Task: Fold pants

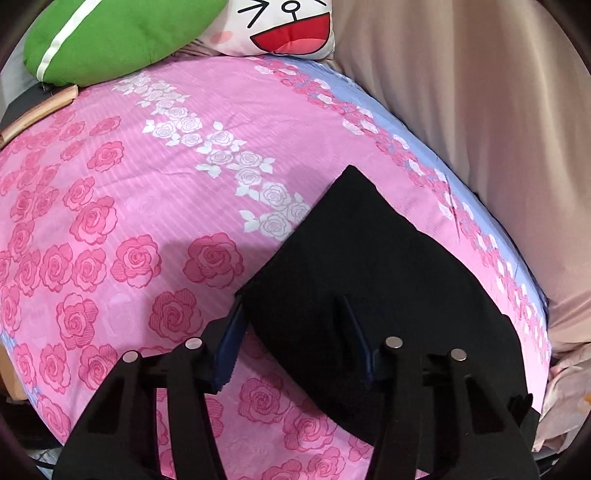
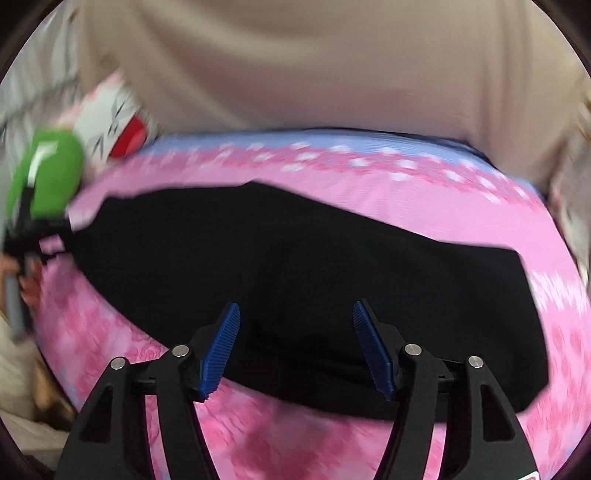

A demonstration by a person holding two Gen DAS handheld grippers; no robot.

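Note:
Black pants [image 1: 369, 273] lie flat in a folded slab on the pink rose bedsheet [image 1: 129, 206]. My left gripper [image 1: 291, 314] is open and hovers over the slab's near left corner, its left finger off the cloth and its right finger over it. In the right wrist view, which is motion-blurred, the pants [image 2: 295, 258] stretch across the bed. My right gripper [image 2: 295, 314] is open above their near edge, holding nothing. The left gripper [image 2: 26, 236] shows at the far left end of the pants.
A green cushion [image 1: 110, 33] and a white cartoon-face pillow [image 1: 280, 26] lie at the head of the bed. A beige curtain [image 1: 480, 110] hangs along the far side. A wooden bed frame edge [image 1: 37, 110] runs at the left.

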